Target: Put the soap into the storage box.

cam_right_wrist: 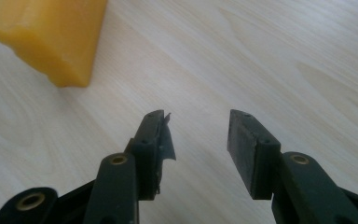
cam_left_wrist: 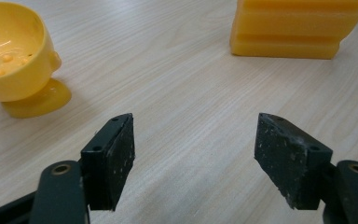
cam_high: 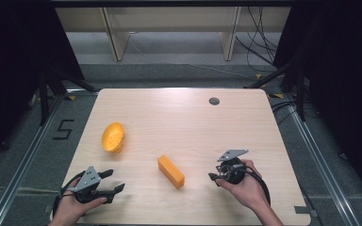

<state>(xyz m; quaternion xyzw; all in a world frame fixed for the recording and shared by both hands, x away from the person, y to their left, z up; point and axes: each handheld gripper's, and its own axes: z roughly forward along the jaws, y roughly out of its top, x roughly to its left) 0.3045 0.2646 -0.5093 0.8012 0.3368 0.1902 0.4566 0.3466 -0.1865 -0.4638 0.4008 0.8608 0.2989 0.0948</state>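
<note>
High view: a ridged orange plastic block (cam_high: pixel 171 171) lies on the pale wooden table (cam_high: pixel 184 117) between the two grippers, touching neither. The left gripper (cam_high: pixel 114 181) rests with jaws spread wide, nothing between them. The right gripper (cam_high: pixel 214 177) has jaws partly parted, empty. A yellow plastic bowl (cam_high: pixel 112 137) sits tipped farther left.

Two hand-held grippers, seen from above and along their jaws.
Left gripper (cam_high: pixel 114 181) and right gripper (cam_high: pixel 213 177): black bodies, grey three-cornered top plates, trailing black cables, brass-ringed screw holes, scuffed black pads (cam_left_wrist: pixel 121 156).
</note>
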